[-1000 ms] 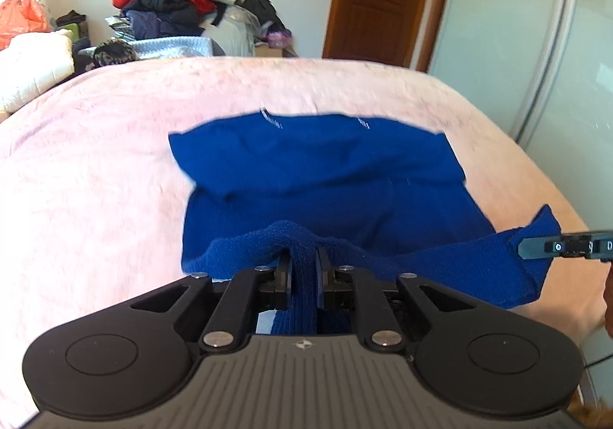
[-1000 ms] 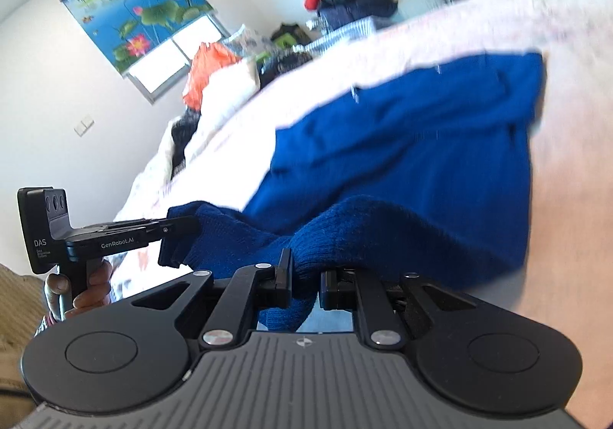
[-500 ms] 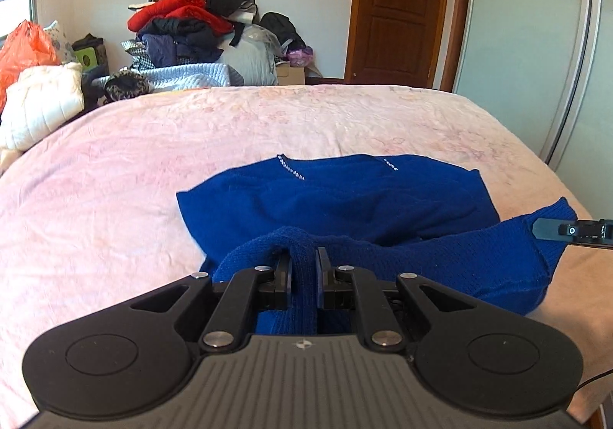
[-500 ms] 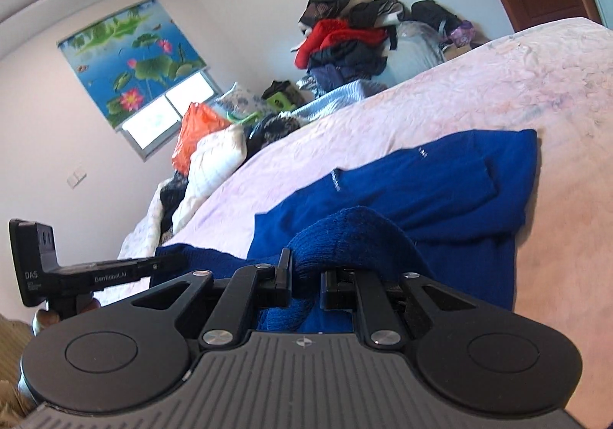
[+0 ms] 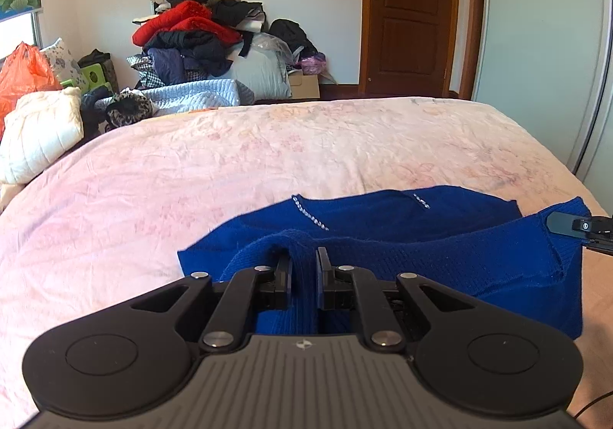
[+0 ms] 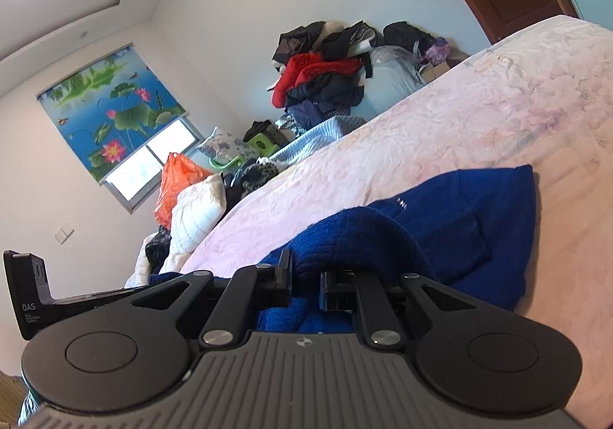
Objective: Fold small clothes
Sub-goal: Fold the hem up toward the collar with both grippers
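A blue knit garment (image 5: 402, 222) lies on the pink bed (image 5: 268, 160) close in front of me. Its near edge is lifted and stretched between both grippers. My left gripper (image 5: 303, 268) is shut on the left part of that edge. My right gripper (image 6: 304, 275) is shut on the right part, where the knit bunches up over the fingers. The right gripper's tip shows at the right edge of the left wrist view (image 5: 574, 227). The left gripper's body shows at the lower left of the right wrist view (image 6: 34, 298). The rest of the garment (image 6: 479, 222) lies flat on the bed.
A heap of clothes and bedding (image 5: 199, 38) is piled against the far wall beyond the bed. A white pillow (image 5: 38, 130) and an orange bag (image 5: 23, 72) lie at the far left. A wooden door (image 5: 410, 11) and a wardrobe (image 5: 544, 45) stand at the right.
Both grippers have pulled back toward the near edge of the bed with the garment's edge held, and have tilted upward. The garment now sits lower and nearer in both views.
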A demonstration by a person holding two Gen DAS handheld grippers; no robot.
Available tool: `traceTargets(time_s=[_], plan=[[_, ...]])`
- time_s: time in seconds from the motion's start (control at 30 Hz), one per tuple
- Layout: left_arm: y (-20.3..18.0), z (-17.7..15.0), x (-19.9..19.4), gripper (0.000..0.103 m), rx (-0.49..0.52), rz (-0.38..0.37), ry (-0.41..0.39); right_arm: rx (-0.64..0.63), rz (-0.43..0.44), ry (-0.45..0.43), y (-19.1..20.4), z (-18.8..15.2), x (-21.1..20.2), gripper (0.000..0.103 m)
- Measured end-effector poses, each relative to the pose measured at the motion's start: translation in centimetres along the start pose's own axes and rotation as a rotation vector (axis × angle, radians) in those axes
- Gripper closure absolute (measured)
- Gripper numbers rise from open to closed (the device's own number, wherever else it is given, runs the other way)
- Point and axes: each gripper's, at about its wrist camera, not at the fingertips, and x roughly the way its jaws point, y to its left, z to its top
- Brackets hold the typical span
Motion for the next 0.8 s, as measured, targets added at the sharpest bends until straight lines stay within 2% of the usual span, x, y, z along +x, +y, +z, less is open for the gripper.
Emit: traceTargets(time_s=[0.3,0.67,0.73,0.8], plan=[[0.0,2.4,6.3,0.092,0.023,0.043,0.056,0.032,-0.034,0.009,-2.9,2.2,5.2,0.087],[0.8,2.6,14.0,0.092,-0.009,0.084,0.165,0.101,-0.084,0.072,-6.9,2.8,11.7,0.085],[1.0,2.7,15.2,0.09,-0.02,0.087,0.182,0.146,-0.11,0.079,-8.0,2.9,12.5,0.079],[1.2,2.8,16.4,0.089,-0.035,0.092,0.201,0.198,-0.12,0.092,-9.3,3.0,13.2,0.066]])
